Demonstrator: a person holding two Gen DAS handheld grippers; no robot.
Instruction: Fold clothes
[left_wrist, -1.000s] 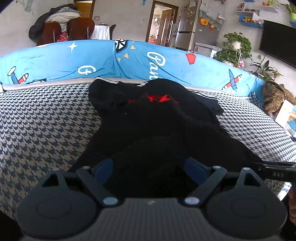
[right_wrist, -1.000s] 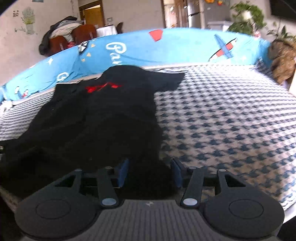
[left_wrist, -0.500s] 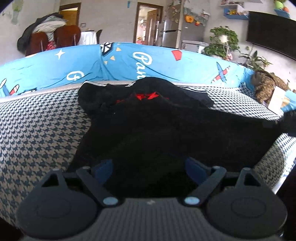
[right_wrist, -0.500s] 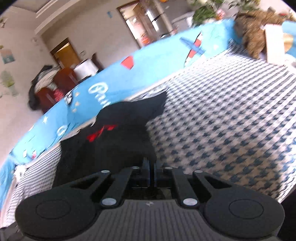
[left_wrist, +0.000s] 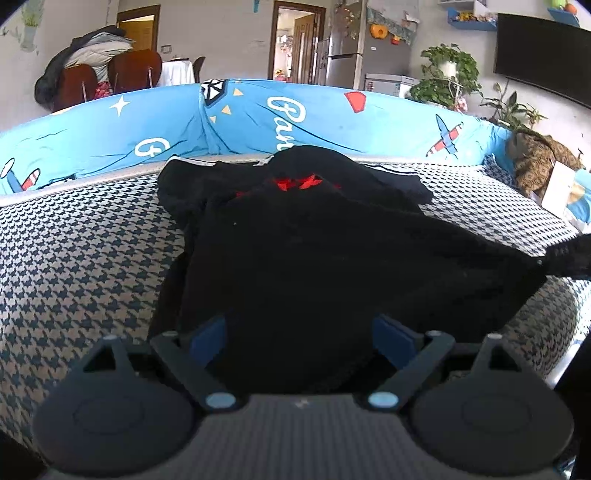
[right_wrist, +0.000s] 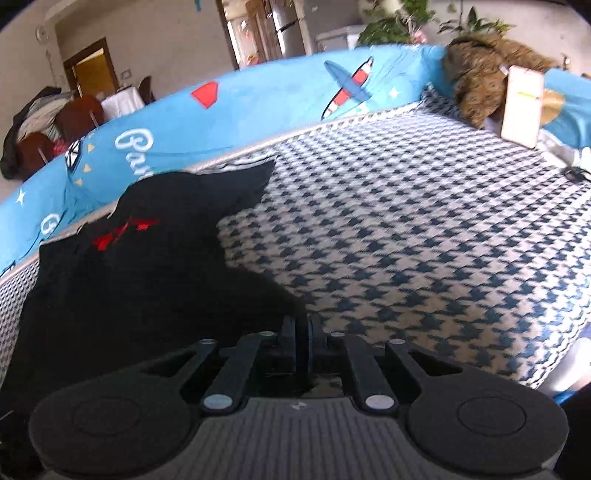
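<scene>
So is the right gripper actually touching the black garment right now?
Touching. In the right wrist view the right gripper has its jaws closed on a corner of the black garment, and the cloth runs straight into the closed pads with no gap.

A sofa seat (left_wrist: 92, 251) in blue-and-tan houndstooth carries a black garment (left_wrist: 314, 251), spread from the near edge to the far blue backrest (left_wrist: 258, 118). At the far right, a brown bundle (right_wrist: 480, 77) and a pale card (right_wrist: 522, 107) lie on it.
</scene>
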